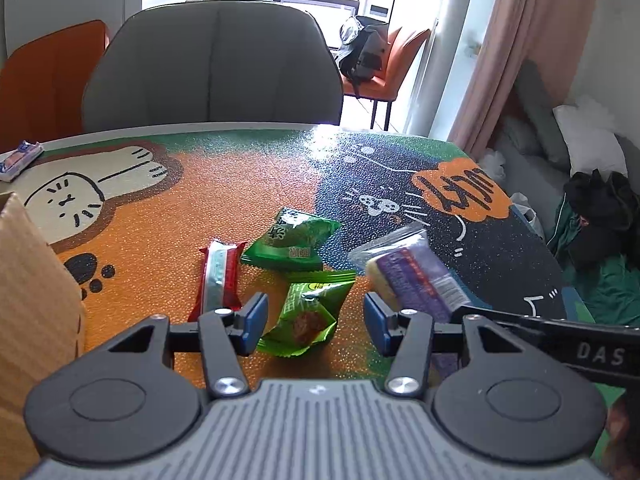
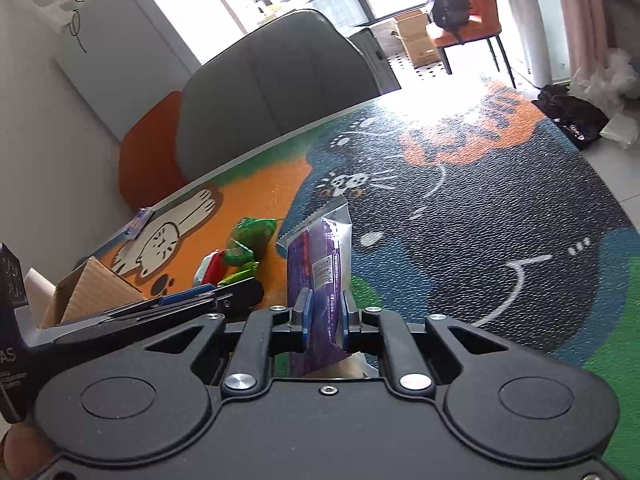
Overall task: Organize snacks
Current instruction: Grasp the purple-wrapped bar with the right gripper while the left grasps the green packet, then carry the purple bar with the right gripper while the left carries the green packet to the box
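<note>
**Purple snack lifted, green packet lined up next**

The purple snack packet (image 2: 320, 280) is being pinched upright in the right gripper (image 2: 325, 316), its jaws clamped on it above the desk (image 2: 480, 220), likely for carrying to the cardboard box (image 1: 28, 280). The left gripper (image 1: 316, 320) is hovering with jaws apart around a green packet (image 1: 308, 312), apparently readying a grasp. Another green packet (image 1: 290, 240) and a red bar (image 1: 220, 276) are lying just beside.

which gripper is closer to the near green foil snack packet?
Left. The left gripper is open and straddles the near green foil snack packet; the right gripper sits off to its right, shut on the purple-wrapped cake.
</note>
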`<act>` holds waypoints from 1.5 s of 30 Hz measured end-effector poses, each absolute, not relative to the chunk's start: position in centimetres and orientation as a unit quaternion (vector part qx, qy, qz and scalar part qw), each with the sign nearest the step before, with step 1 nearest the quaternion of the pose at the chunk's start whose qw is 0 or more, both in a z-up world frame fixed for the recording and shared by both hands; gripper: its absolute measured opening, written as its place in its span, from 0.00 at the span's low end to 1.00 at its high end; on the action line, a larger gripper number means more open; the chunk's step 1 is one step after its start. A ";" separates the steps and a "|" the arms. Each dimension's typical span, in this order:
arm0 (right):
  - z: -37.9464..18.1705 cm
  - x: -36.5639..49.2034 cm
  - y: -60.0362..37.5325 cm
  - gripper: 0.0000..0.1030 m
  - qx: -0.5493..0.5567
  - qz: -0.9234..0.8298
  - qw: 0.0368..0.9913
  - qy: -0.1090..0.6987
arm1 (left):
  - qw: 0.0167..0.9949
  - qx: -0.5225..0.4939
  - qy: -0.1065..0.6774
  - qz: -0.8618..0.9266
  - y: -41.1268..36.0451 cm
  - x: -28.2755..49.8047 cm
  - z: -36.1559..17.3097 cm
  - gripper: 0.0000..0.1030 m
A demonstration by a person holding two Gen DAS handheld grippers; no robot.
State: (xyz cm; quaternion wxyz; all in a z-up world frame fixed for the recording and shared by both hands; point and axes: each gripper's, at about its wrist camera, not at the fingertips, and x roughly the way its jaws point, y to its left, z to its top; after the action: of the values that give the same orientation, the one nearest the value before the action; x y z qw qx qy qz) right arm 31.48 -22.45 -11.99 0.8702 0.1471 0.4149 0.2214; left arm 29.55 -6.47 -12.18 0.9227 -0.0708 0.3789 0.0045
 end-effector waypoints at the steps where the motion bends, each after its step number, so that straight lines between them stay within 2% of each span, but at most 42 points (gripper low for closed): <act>1: -11.9 31.5 -22.5 0.18 0.145 0.219 0.871 0.415 | 0.922 -0.070 0.380 0.005 -6.5 29.6 -12.3 0.51; 3: -11.8 31.4 -22.1 0.26 0.135 0.218 0.873 0.415 | 0.920 -0.069 0.385 0.007 -6.5 29.7 -12.7 0.50; 5: -11.7 31.3 -21.5 0.31 0.116 0.221 0.878 0.408 | 0.917 -0.069 0.393 0.012 -6.5 29.8 -13.1 0.44; 6: -11.7 31.2 -21.2 0.33 0.111 0.223 0.878 0.408 | 0.918 -0.063 0.391 0.016 -6.5 29.7 -13.0 0.34; 7: -11.8 31.2 -20.9 0.34 0.106 0.225 0.877 0.410 | 0.917 -0.065 0.393 0.016 -6.4 29.7 -13.0 0.28; 13: -12.5 31.0 -19.4 0.42 0.063 0.217 0.880 0.419 | 0.917 -0.074 0.392 0.012 -5.9 29.1 -12.4 0.27; 15: -12.5 30.6 -19.1 0.42 0.048 0.217 0.882 0.415 | 0.919 -0.072 0.388 0.010 -5.9 28.7 -12.1 0.27; 16: -12.5 30.5 -19.0 0.33 0.043 0.216 0.883 0.415 | 0.920 -0.073 0.385 0.009 -5.9 28.6 -11.9 0.27; 21: -11.8 29.4 -19.1 0.24 0.045 0.228 0.884 0.405 | 0.924 -0.073 0.375 0.005 -5.9 27.5 -10.8 0.27; 45: -4.3 23.1 -17.6 0.23 0.060 0.256 0.905 0.334 | 0.947 -0.082 0.311 0.017 -4.6 19.7 -4.3 0.27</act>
State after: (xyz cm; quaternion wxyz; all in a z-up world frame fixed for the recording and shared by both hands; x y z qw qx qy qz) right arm 23.07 -17.55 -4.31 0.9049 0.0602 0.3343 0.2565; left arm 19.69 -4.58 -4.27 0.9468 -0.0818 0.3109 0.0167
